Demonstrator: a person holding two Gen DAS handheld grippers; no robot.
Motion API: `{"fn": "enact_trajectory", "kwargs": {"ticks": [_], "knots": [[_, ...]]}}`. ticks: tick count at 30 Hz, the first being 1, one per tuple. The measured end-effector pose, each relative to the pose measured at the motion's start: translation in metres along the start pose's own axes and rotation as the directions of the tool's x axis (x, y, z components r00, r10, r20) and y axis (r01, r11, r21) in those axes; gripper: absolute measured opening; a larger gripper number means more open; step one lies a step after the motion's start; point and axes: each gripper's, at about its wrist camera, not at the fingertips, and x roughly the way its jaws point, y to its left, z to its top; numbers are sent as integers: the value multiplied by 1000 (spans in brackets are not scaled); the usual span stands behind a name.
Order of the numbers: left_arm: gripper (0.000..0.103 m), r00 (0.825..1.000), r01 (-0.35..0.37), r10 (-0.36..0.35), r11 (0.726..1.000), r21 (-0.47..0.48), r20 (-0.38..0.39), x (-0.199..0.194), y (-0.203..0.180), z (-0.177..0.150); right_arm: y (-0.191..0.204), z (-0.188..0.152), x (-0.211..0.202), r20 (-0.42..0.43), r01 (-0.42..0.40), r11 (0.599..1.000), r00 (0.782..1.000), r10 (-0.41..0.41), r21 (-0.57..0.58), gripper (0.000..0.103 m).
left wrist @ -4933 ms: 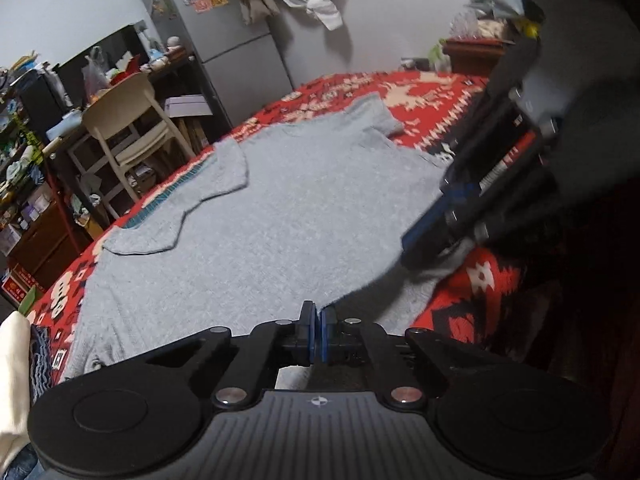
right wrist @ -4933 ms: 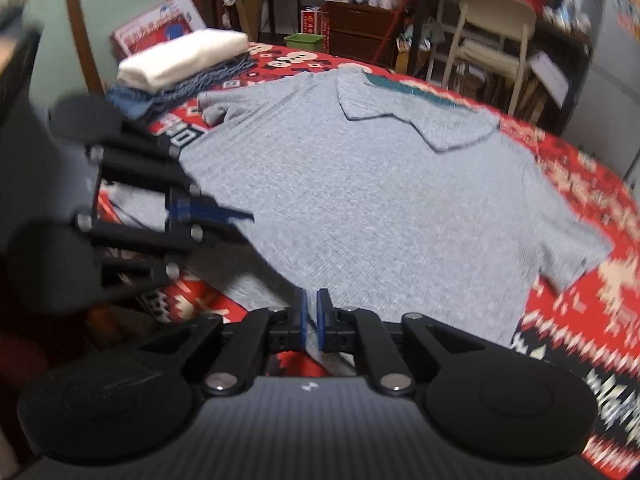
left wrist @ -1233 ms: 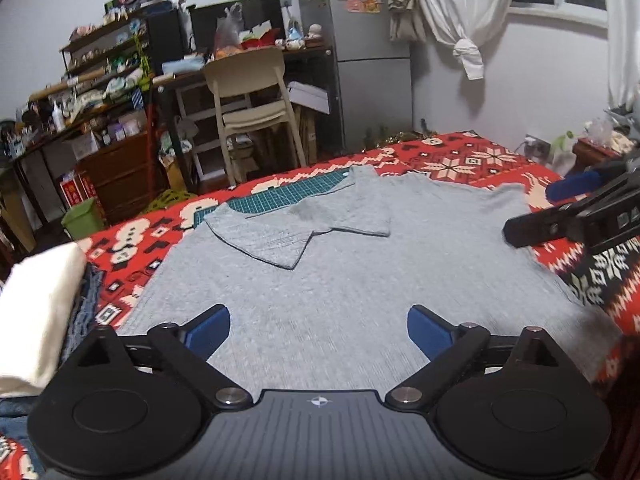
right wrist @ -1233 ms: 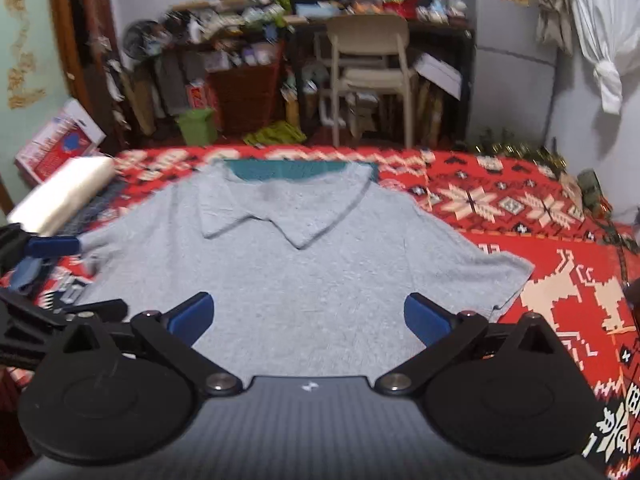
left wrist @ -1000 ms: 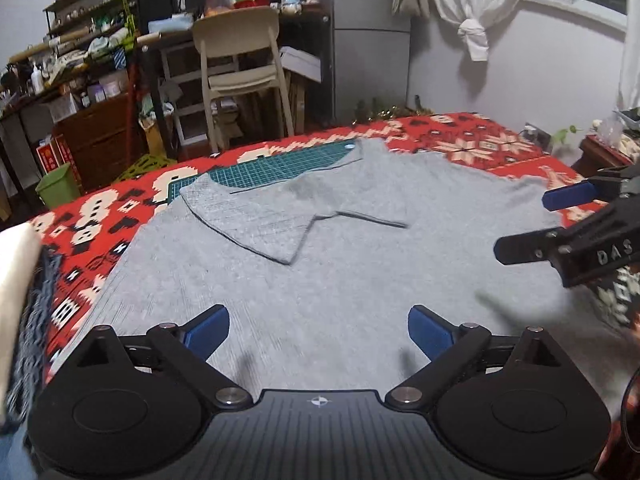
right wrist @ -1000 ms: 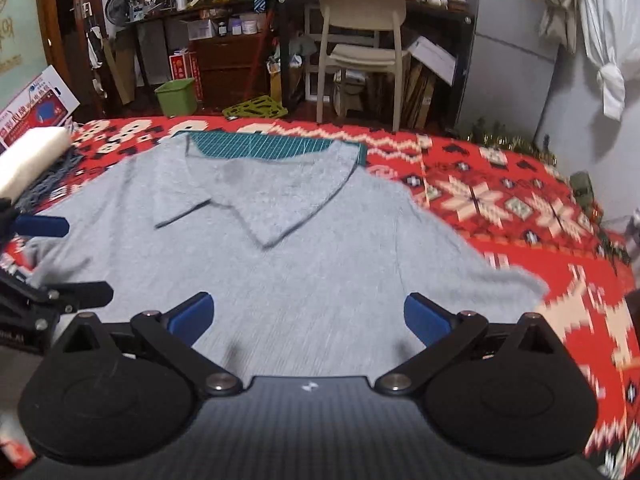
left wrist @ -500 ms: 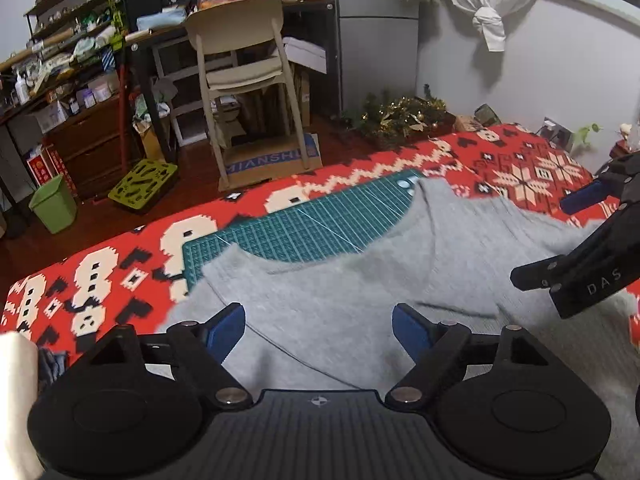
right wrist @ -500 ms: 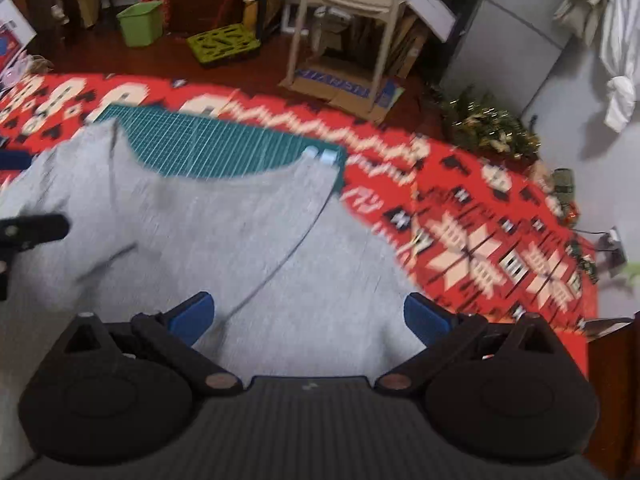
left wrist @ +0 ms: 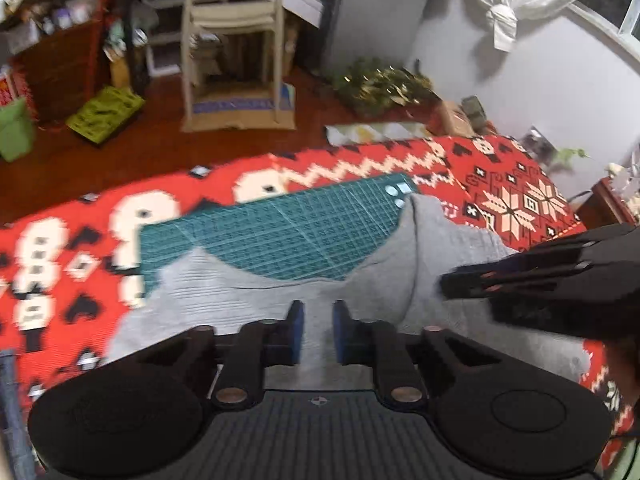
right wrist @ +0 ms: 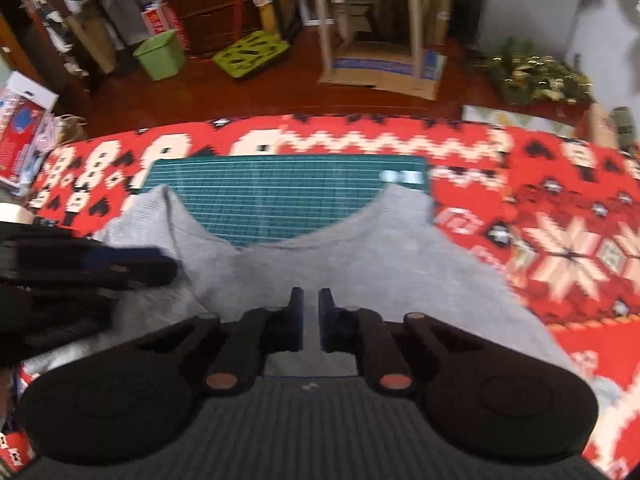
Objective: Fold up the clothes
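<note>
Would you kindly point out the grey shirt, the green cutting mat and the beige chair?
grey shirt (right wrist: pixel 380 256): right wrist view, flat body panel.
green cutting mat (right wrist: pixel 280 188): right wrist view, bare gridded middle.
beige chair (left wrist: pixel 232 12): left wrist view, seat edge.

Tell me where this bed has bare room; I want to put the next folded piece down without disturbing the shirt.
Bare blanket lies to the right of the grey shirt, out to the bed's edge. The green cutting mat is uncovered beyond the shirt's far edge, inside the blanket's far border. The middle is crowded: both claws, left and right, sit over the shirt.
</note>
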Motion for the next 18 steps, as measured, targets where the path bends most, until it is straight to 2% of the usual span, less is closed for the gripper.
{"fn": "enact_trajectory", "kwargs": {"ticks": [5, 9, 12, 16, 18], "knots": [[12, 999, 41, -42, 998, -37, -28, 27, 6, 8, 15, 13, 25, -6, -62, 996, 998, 62, -64, 7], [10, 996, 42, -47, 997, -65, -70, 47, 20, 14, 15, 26, 43, -29, -90, 994, 996, 88, -60, 7], [9, 996, 59, -64, 995, -76, -69, 50, 29, 20, 12, 32, 59, -44, -61, 996, 997, 58, -58, 7], [5, 997, 27, -32, 997, -68, -64, 47, 33, 25, 3, 39, 67, -40, -27, 1000, 999, 26, -1, 8], [5, 998, 4, -8, 998, -57, -55, 41, 33, 27, -3, 44, 56, -20, -17, 1000, 1000, 18, 21, 9]]}}
